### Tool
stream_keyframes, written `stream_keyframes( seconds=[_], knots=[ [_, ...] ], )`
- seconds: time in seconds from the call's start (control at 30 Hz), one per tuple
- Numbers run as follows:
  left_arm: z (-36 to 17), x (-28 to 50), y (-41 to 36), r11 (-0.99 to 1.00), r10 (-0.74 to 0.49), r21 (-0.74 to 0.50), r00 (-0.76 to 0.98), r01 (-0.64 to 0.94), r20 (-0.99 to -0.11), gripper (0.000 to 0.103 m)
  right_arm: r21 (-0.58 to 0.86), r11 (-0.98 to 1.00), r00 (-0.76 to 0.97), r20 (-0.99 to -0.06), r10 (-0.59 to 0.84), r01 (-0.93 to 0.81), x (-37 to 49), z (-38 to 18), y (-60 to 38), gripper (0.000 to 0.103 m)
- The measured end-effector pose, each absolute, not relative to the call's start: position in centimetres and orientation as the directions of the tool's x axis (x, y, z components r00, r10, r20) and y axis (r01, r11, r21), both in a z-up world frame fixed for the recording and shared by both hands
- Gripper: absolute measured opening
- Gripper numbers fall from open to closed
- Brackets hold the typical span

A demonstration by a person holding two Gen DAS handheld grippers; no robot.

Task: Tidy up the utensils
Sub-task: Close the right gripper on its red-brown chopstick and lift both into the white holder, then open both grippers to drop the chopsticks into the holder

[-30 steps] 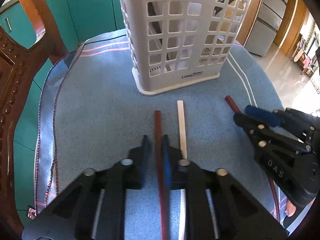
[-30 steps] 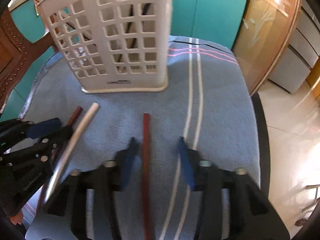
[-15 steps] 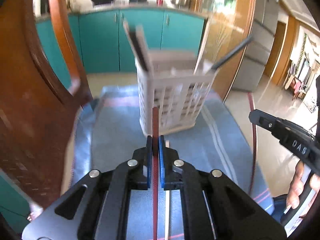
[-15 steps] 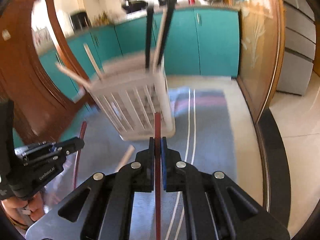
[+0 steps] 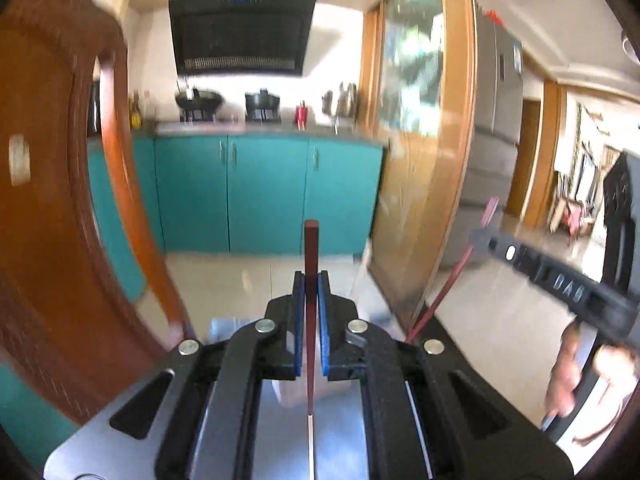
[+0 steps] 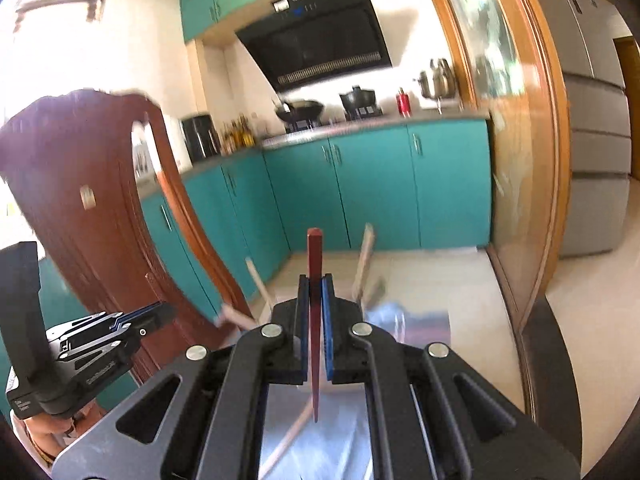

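My left gripper point(image 5: 311, 280) is shut on a dark red chopstick point(image 5: 311, 248) and holds it upright in the air. My right gripper point(image 6: 315, 282) is shut on a second dark red chopstick point(image 6: 314, 256), also lifted. In the left wrist view the right gripper point(image 5: 480, 236) shows at the right with its chopstick point(image 5: 452, 280). In the right wrist view the left gripper point(image 6: 160, 312) shows at the lower left. Pale chopsticks point(image 6: 362, 264) stick up just beyond my right gripper; the basket that holds them is hidden behind it. A pale chopstick point(image 6: 288, 440) lies on the blue cloth point(image 6: 340, 440).
A carved wooden chair back point(image 5: 48, 200) stands close at the left. Teal kitchen cabinets point(image 5: 264, 192) and a black range hood point(image 5: 240, 32) are ahead. A wooden glass door frame point(image 5: 452, 140) and a grey fridge point(image 6: 592, 120) stand at the right.
Both grippers closed on dark red chopsticks that lay on the cloth, then rose and tilted up. The basket and cloth have dropped out of sight below.
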State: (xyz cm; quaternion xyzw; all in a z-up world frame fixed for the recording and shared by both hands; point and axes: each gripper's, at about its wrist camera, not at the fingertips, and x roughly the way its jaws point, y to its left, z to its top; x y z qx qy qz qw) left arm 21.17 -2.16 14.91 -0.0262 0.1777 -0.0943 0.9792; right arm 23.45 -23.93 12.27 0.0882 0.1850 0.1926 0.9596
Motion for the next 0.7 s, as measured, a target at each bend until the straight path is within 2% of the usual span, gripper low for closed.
stream_keyframes(
  seconds=[0.1, 0.2, 0.3, 0.47, 0.7],
  knots=[
    [18.4, 23.5, -1.8, 0.982, -0.176, -0.113, 0.943, 0.149, -0.283, 0.007, 0.256, 0.91, 0.876, -0.279, 0.394, -0.327, 24.1, 15.2, -23.5, 0.007],
    [19.3, 25.6, -2.5, 0.991, -0.123, -0.083, 0.961, 0.106, -0.246, 0.007, 0.246, 0.923, 0.901, -0.248, 0.355, -0.296, 26.1, 16.9, -23.0, 0.007],
    [16.8, 28.8, -3.6, 0.996, -0.087, -0.041, 0.956, 0.078, -0.279, 0.007, 0.228, 0.937, 0.906, -0.274, 0.322, -0.264, 28.8, 15.8, -22.1, 0.007],
    [11.8, 32.0, -3.7, 0.996, -0.085, -0.048, 0.923, 0.072, -0.376, 0.007, 0.192, 0.952, 0.899, -0.329, 0.29, -0.237, 32.2, 11.2, -20.7, 0.007],
    [9.6, 32.2, -3.6, 0.998, -0.063, -0.025, 0.909, 0.057, -0.413, 0.007, 0.209, 0.952, 0.876, -0.385, 0.291, -0.224, 34.1, 8.1, -21.3, 0.007]
  ],
)
